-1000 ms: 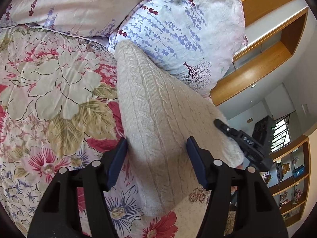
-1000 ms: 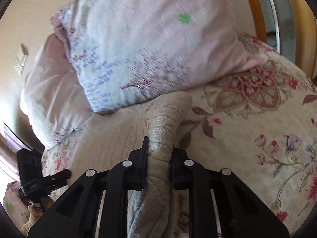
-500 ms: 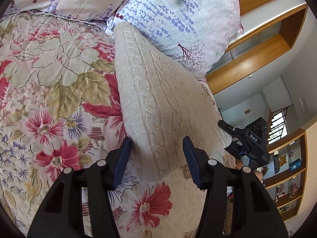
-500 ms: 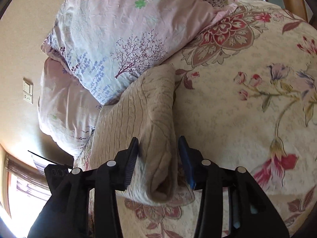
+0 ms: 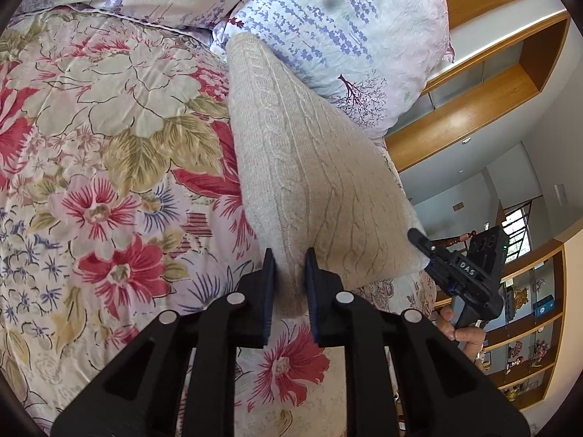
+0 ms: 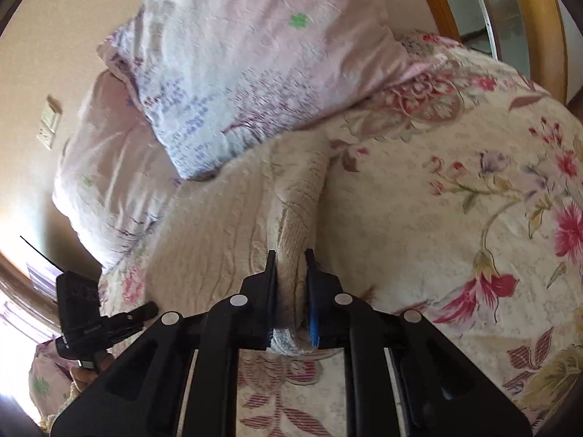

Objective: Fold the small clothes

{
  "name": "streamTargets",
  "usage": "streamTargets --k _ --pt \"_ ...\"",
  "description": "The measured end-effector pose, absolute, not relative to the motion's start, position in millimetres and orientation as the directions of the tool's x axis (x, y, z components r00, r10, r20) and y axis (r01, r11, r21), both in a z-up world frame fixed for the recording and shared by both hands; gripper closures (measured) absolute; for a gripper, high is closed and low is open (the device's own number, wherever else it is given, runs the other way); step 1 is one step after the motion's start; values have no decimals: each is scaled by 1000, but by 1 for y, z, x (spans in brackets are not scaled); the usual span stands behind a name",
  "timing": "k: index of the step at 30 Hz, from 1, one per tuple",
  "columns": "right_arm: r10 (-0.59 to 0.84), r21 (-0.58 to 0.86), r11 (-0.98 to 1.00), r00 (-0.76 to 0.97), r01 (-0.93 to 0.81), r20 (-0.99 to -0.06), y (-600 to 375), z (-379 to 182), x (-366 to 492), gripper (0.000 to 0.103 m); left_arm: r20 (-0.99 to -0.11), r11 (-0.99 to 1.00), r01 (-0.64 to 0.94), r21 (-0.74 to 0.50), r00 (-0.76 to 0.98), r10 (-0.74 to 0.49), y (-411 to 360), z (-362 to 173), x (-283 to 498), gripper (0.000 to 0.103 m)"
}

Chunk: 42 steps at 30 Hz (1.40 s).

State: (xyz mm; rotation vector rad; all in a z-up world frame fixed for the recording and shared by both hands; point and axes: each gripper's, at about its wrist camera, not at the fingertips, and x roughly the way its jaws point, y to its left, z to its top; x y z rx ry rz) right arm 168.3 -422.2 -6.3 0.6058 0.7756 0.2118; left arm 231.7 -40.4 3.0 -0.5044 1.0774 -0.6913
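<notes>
Cream cable-knit sweater [image 5: 306,167] lies on the floral bedspread [image 5: 109,153], far edge touching the lavender pillow [image 5: 339,32]. Left gripper [image 5: 289,273] pinches its near corner; right gripper [image 6: 289,273] is clamped on a bunched near edge. Open bedspread to the sweater's left. Only the left view shows wooden shelving [image 5: 484,109]; only the right shows the wall switch [image 6: 49,122].
</notes>
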Motion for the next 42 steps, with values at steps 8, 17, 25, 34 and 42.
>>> streamTargets --k 8,17,25,34,42 --pt "412 612 789 686 60 -599 -430 -24 171 89 -659 734 285 -616 323 -679 -47 3 230 86" --pt "411 649 748 670 140 -618 -441 -25 172 48 -668 736 275 -618 310 -677 -50 9 231 68" --pt "423 726 673 732 142 -535 -466 4 192 19 -645 767 288 -574 418 -640 -39 46 252 20" --pt "425 674 720 661 167 -618 -446 -5 238 19 -756 888 239 -393 465 -460 -66 40 281 2" --pt "465 682 716 626 150 -626 -439 -19 250 21 -803 917 246 -314 447 -394 -85 32 288 2"
